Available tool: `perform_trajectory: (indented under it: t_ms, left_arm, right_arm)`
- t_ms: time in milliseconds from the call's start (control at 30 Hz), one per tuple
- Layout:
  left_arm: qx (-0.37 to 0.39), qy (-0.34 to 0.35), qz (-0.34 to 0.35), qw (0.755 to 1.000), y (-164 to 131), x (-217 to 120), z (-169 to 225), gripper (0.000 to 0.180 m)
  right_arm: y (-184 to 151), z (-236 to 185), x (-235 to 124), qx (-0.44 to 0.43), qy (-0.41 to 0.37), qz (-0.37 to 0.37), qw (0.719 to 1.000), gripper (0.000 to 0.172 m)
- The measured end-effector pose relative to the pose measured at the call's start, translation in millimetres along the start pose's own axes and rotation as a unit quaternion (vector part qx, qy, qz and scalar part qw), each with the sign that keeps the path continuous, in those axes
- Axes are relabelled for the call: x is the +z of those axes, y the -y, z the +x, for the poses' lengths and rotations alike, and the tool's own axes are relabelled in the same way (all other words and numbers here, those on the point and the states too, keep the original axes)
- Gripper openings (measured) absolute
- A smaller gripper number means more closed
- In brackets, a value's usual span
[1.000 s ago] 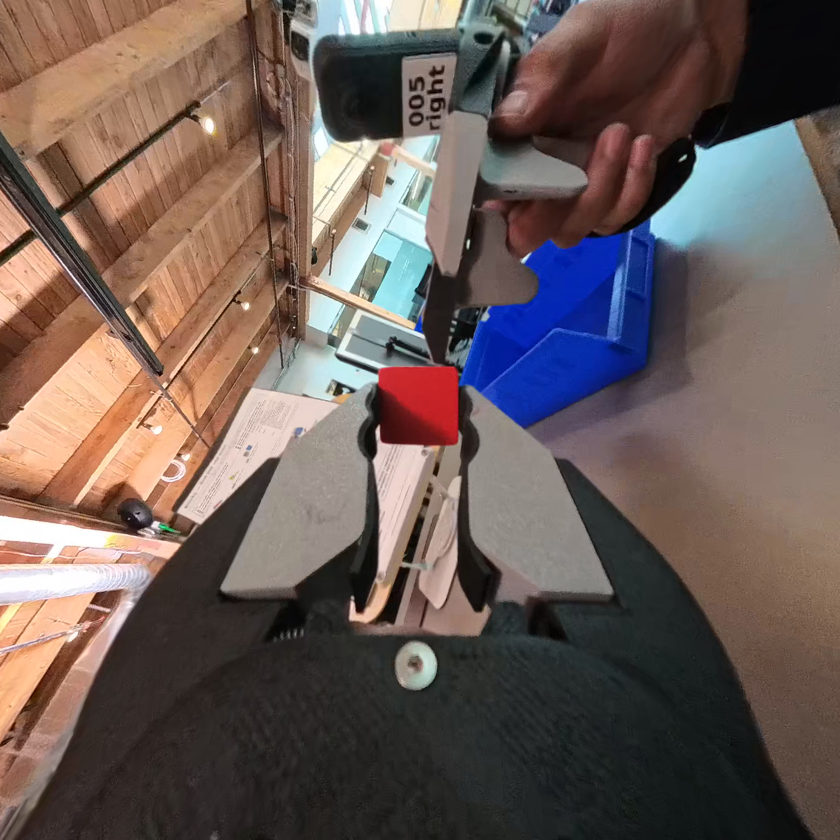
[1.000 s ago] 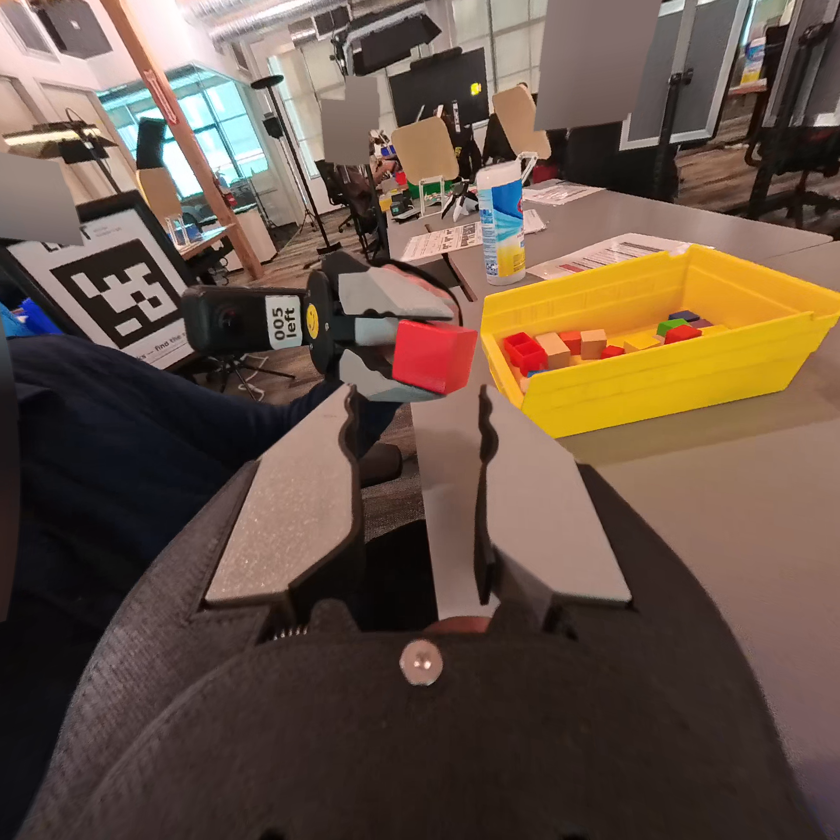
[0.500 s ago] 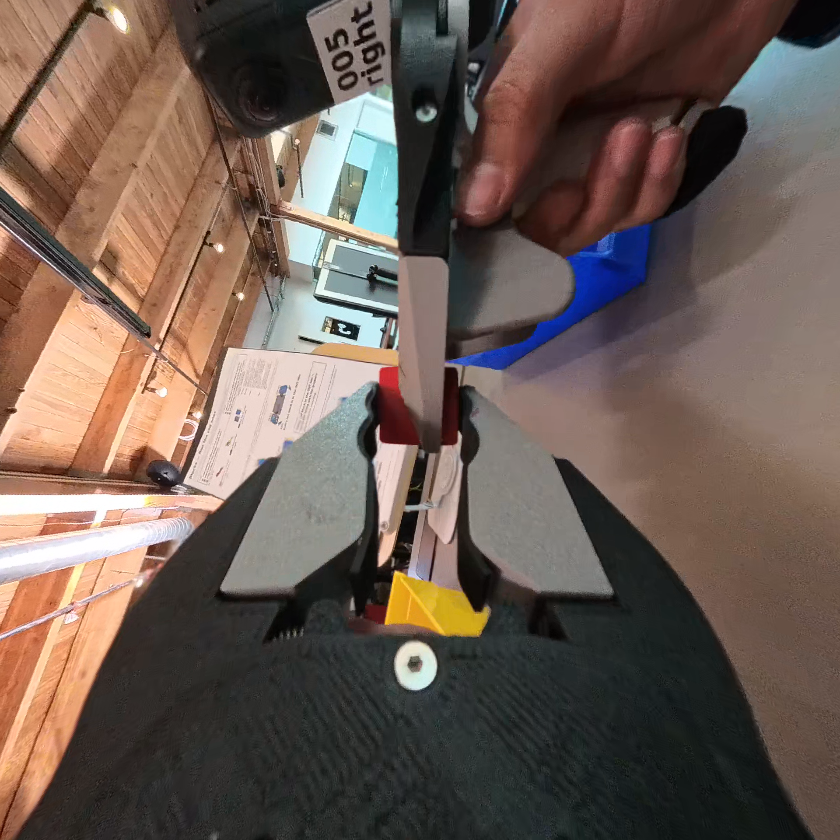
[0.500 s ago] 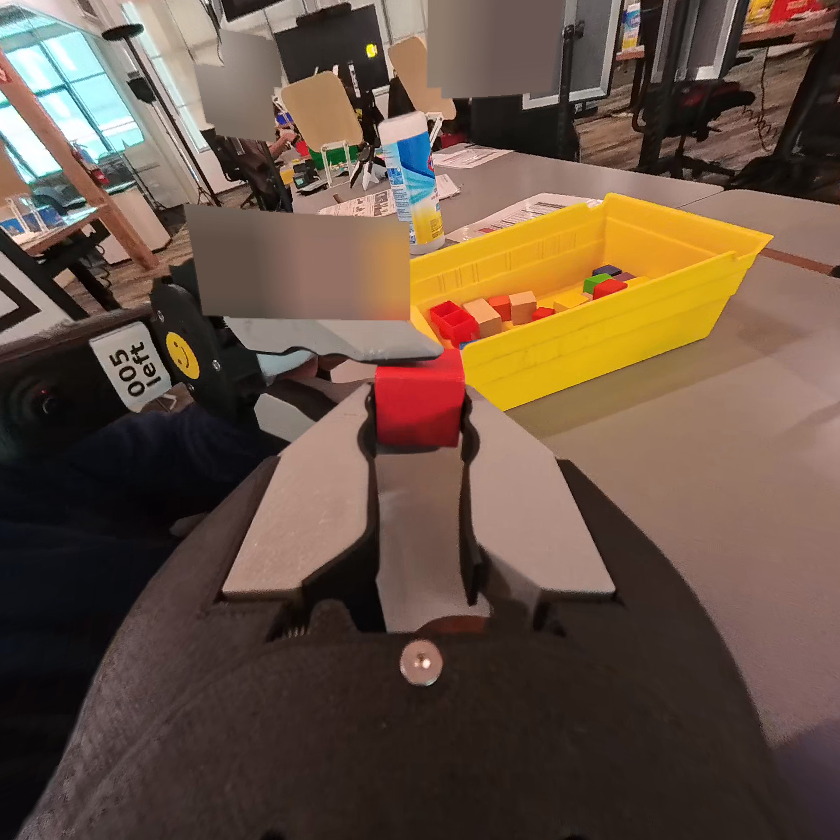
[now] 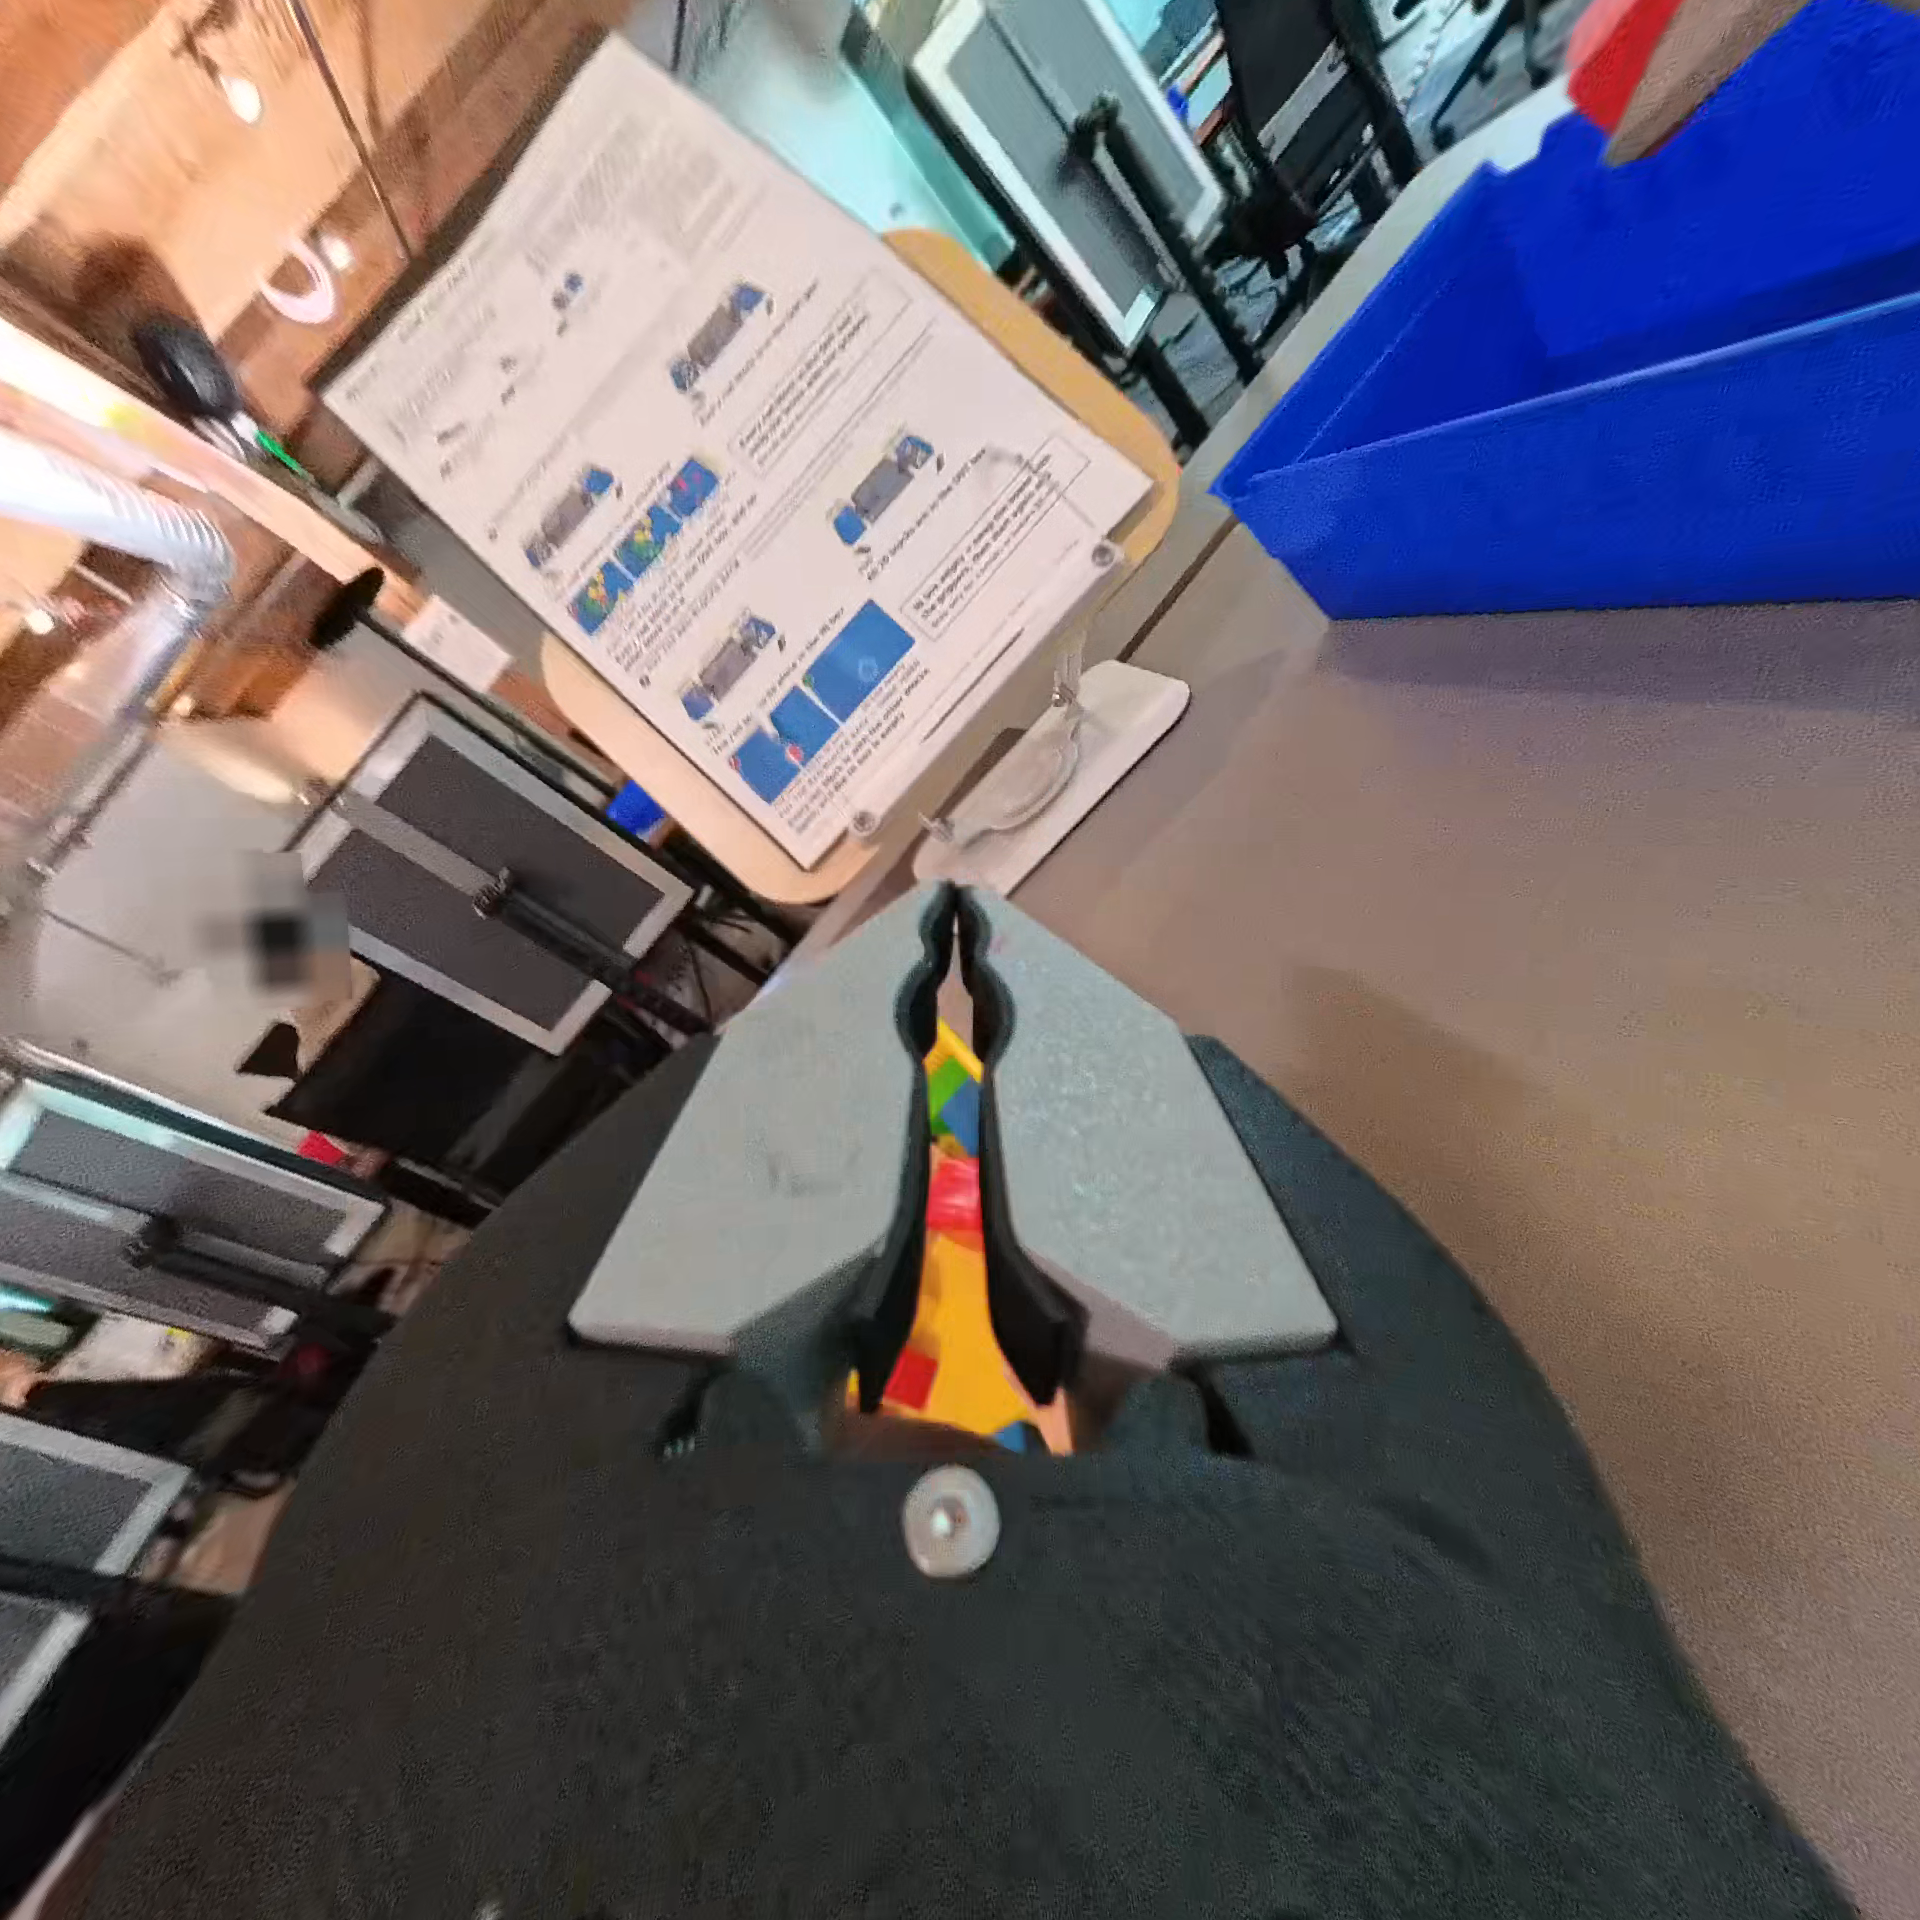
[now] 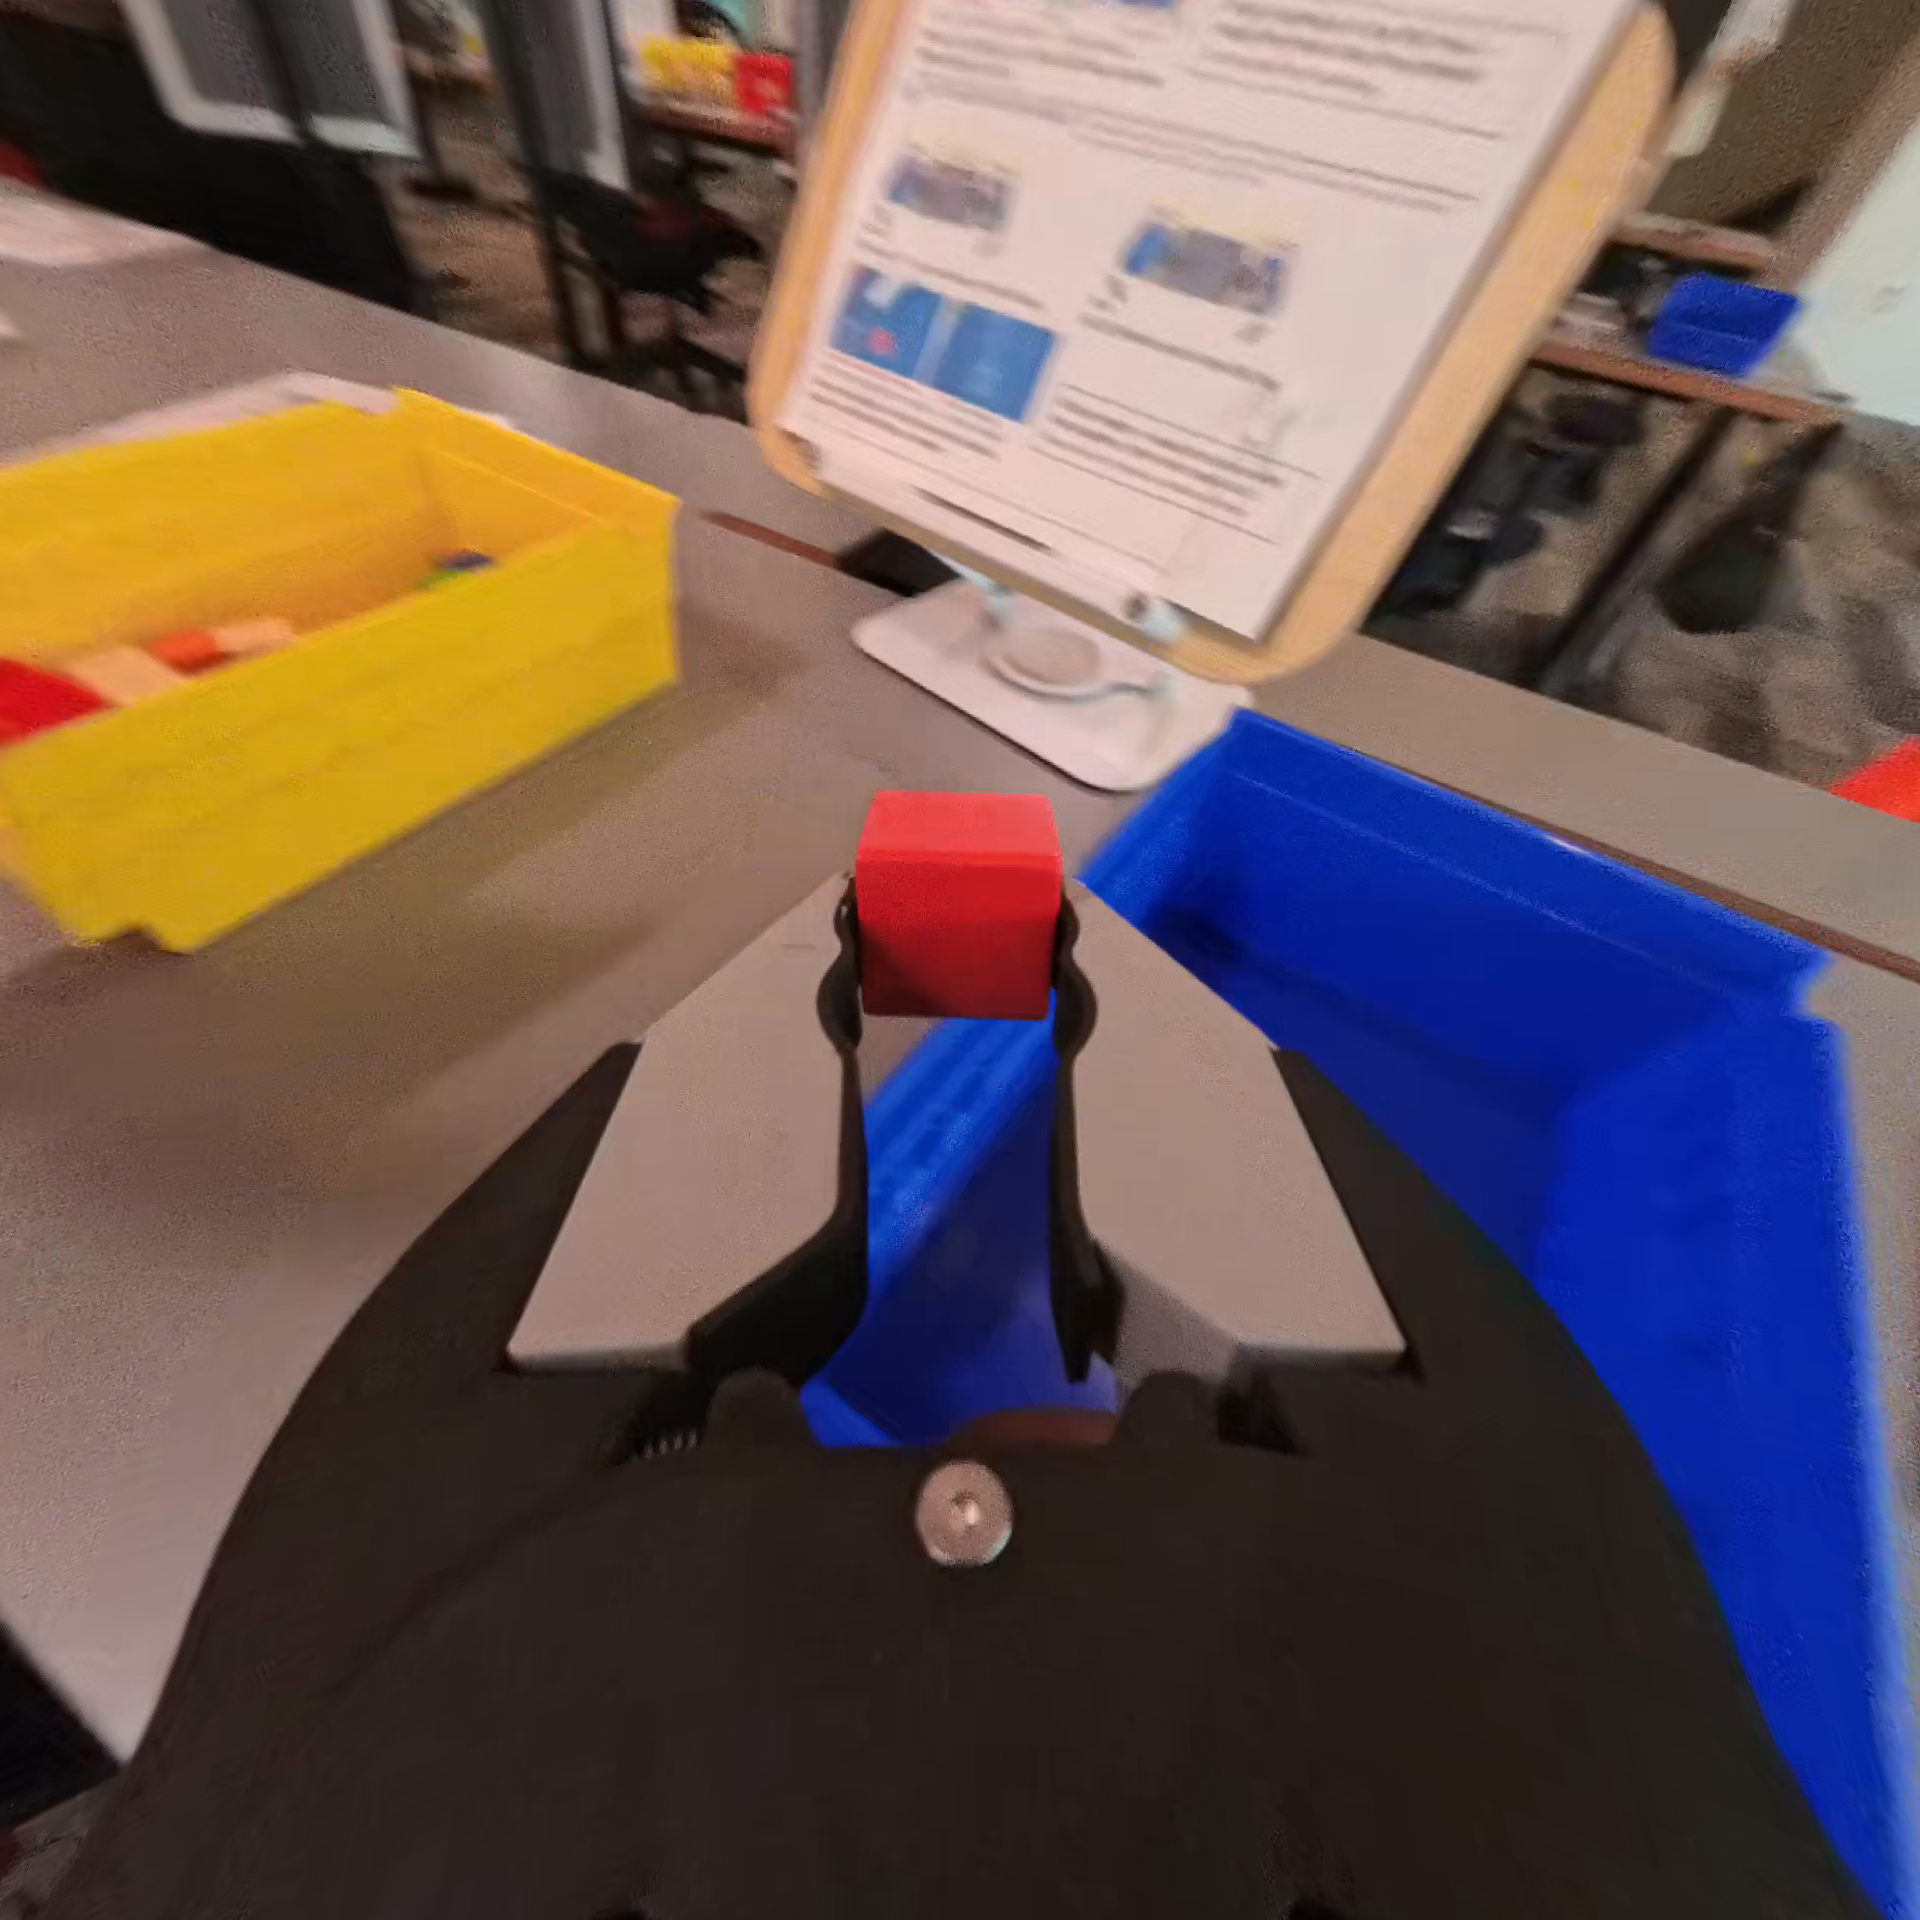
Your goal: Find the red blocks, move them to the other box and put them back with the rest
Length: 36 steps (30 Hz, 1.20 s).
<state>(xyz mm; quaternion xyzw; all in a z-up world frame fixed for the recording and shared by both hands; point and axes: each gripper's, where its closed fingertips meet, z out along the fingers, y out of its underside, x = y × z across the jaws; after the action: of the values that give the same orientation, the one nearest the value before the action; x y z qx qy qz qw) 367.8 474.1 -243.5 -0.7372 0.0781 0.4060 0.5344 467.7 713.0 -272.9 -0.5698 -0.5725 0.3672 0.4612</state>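
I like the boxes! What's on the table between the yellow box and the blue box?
Only bare grey table, seen in the right wrist view between the yellow box and the blue box.

Red block [image 6: 954, 904]: cube, matte, sharp-edged; sitting square and level between the fingertips of the right tool [image 6: 956, 935], both pads pressing its side faces, top face and near face showing; hanging above the near left corner of the blue box.

Blue box [image 6: 1507, 997]: open plastic bin with sloping walls; resting on the grey bench [image 6: 416, 1018], to the right; visible interior showing bare.

Yellow box [image 6: 343, 717]: open plastic bin of like shape; resting on the bench to the left, well apart from the blue one; holding mixed blocks [image 6: 156, 665] in red, orange and natural wood, blurred.
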Motion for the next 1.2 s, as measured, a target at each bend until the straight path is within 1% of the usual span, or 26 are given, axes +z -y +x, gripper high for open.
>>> perform_trajectory:
  t_ms: [67, 133, 200, 267, 300, 333, 367, 400, 467, 500, 600, 767, 867, 967, 1067, 1133, 1200]
  left_arm:
    - [-0.034, -0.011, -0.020, 0.999, -11, 4, -1, 0.000]
    - [-0.043, -0.007, -0.037, 0.998, -18, 6, -4, 0.000]
    - [-0.054, -0.006, -0.042, 0.998, -20, 7, -6, 0.000]
    - [-0.083, -0.020, -0.046, 0.995, -22, 9, -3, 0.000]
    - [-0.095, -0.029, -0.050, 0.994, -24, 10, -2, 0.000]
    - [-0.101, -0.030, -0.056, 0.993, -27, 12, -2, 0.000]
    - [-0.104, -0.024, -0.065, 0.992, -32, 12, -5, 0.002]
    - [-0.106, -0.018, -0.074, 0.991, -37, 13, -9, 0.004]
    - [-0.122, -0.018, -0.089, 0.988, -47, 13, -15, 0.008]
    - [-0.136, -0.022, -0.092, 0.986, -51, 13, -17, 0.009]
    - [-0.165, -0.023, -0.095, 0.981, -60, 13, -23, 0.012]
    - [-0.134, 0.009, -0.128, 0.983, -78, 12, -34, 0.013]
    - [-0.152, -0.002, -0.137, 0.979, -88, 13, -32, 0.013]
    - [-0.142, 0.008, -0.155, 0.978, -98, 12, -37, 0.013]
    - [-0.142, 0.007, -0.167, 0.976, -105, 12, -39, 0.014]
    - [-0.140, 0.013, -0.188, 0.972, -117, 11, -41, 0.014]
    - [-0.128, 0.030, -0.214, 0.968, -132, 8, -48, 0.015]
  right_arm:
    - [-24, 39, 5, -0.001, -0.055, -0.047, 0.997, 0.032]
    - [-42, 69, 10, -0.007, -0.102, -0.080, 0.992, 0.033]
    - [-57, 99, 18, -0.015, -0.144, -0.110, 0.983, 0.033]
    - [-80, 123, 30, 0.004, -0.172, -0.151, 0.973, 0.032]
    - [-88, 129, 34, 0.016, -0.179, -0.168, 0.969, 0.034]
    - [-90, 129, 36, 0.023, -0.177, -0.172, 0.969, 0.047]
    - [-84, 124, 36, 0.021, -0.168, -0.159, 0.973, 0.055]
    - [-72, 118, 34, 0.014, -0.162, -0.133, 0.978, 0.054]
    - [-46, 108, 22, 0.002, -0.161, -0.080, 0.984, 0.041]
    - [-35, 100, 17, 0.002, -0.149, -0.059, 0.987, 0.039]
    - [-16, 72, 7, 0.010, -0.090, -0.025, 0.996, 0.045]
    - [-9, 36, 2, 0.036, -0.007, -0.001, 0.999, 0.048]
    - [3, -8, 2, 0.067, 0.094, 0.044, 0.992, 0.048]
    - [7, -42, 3, 0.072, 0.152, 0.046, 0.985, 0.050]
    - [1, -60, 7, 0.038, 0.157, 0.029, 0.986, 0.050]
    - [-3, -61, 11, 0.017, 0.142, 0.018, 0.990, 0.051]
    - [-3, -61, 11, 0.012, 0.140, 0.019, 0.990, 0.050]
